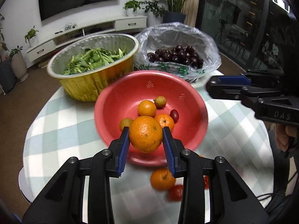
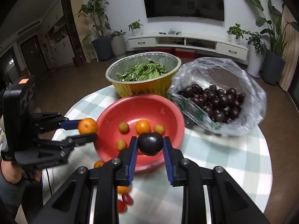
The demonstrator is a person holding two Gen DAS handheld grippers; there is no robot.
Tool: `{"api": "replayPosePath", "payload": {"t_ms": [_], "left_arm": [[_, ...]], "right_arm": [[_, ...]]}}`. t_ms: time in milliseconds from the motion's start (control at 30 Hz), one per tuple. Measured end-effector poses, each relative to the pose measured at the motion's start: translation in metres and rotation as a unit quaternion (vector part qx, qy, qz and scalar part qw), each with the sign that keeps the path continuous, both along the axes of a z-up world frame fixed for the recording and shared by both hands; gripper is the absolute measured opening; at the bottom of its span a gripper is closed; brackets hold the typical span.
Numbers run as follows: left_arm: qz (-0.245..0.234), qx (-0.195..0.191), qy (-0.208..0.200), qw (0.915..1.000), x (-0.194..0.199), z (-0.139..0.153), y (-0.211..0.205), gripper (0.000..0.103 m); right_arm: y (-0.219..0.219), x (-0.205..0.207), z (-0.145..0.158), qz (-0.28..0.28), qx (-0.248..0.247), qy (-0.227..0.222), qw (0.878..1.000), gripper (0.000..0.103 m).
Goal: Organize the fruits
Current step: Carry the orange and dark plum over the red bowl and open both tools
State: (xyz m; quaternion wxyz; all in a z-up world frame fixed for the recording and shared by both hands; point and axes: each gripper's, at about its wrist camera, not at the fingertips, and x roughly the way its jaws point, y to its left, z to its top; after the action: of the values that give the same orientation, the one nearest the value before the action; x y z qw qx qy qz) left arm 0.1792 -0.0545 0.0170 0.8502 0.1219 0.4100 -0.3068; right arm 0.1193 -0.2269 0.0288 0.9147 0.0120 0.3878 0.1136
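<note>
The counter (image 1: 56, 115), under a checked cloth, is carrying a gold foil basin (image 1: 89, 78) of greens at eleven o'clock, a plastic bag (image 1: 186, 37) of dark cherries at one o'clock, and a red colander (image 1: 115, 100) at the centre holding small citrus. The left gripper (image 1: 145, 136) is clamping a large orange (image 1: 145, 133) above the colander's near rim. The right gripper (image 2: 150, 143) is pinching a dark plum (image 2: 150, 144) over the same bowl. Loose fruit is lying at six o'clock. Round skins could be slipping from the pads; a dropped orange might be bouncing out or rolling off the counter.
</note>
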Motion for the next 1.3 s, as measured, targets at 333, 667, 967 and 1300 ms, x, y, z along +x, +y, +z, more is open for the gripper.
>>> {"api": "replayPosePath", "payload": {"t_ms": [333, 667, 967, 1300], "left_arm": [[-0.001, 0.02, 0.017, 0.9996, 0.03, -0.036, -0.023, 0.033], [-0.002, 0.03, 0.023, 0.9993, 0.041, -0.051, -0.031, 0.033], [-0.01, 0.028, 0.019, 0.9994, 0.037, -0.052, -0.034, 0.052], [0.003, 0.004, 0.002, 1.0, 0.02, -0.031, -0.016, 0.073]], "right_arm": [[0.018, 0.049, -0.037, 0.007, -0.023, 0.049, 0.999, 0.029], [0.018, 0.075, -0.064, -0.003, -0.042, 0.081, 0.996, 0.029], [0.02, 0.078, -0.07, -0.003, -0.049, 0.082, 0.995, 0.03], [0.019, 0.07, -0.064, -0.003, -0.049, 0.073, 0.996, 0.045]]}}
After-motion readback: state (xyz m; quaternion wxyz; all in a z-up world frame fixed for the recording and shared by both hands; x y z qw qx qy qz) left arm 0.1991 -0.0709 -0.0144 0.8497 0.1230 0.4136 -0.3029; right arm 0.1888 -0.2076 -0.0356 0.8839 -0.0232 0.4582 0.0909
